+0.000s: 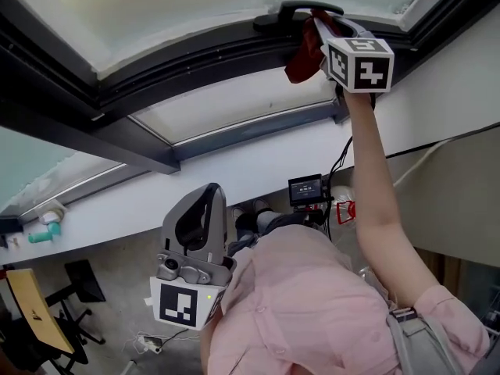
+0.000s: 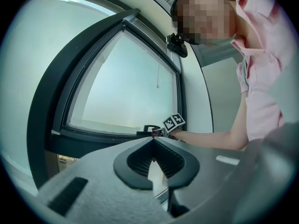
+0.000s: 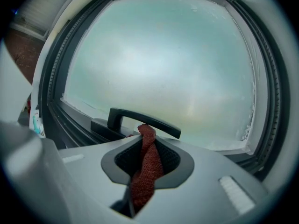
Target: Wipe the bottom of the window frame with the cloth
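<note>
Clearly, in the head view, the right gripper (image 1: 319, 23) reaches up to the bottom of the window frame (image 1: 195, 61), pinching a red cloth (image 1: 303, 53) just beside the window handle (image 1: 301, 9); the left gripper (image 1: 205, 201) hangs low by the person's chest. The left gripper view shows its 2 jaws closed together on nothing. The right gripper view shows the cloth clamped between the jaws, its tip at the handle. Wiping looks barely begun, and most of the bottom rail seems left to do.

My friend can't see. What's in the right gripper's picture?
The right gripper pinches a red cloth, whose tip reaches up near a black window handle. Behind is a big frosty pane in a dark frame.
</note>
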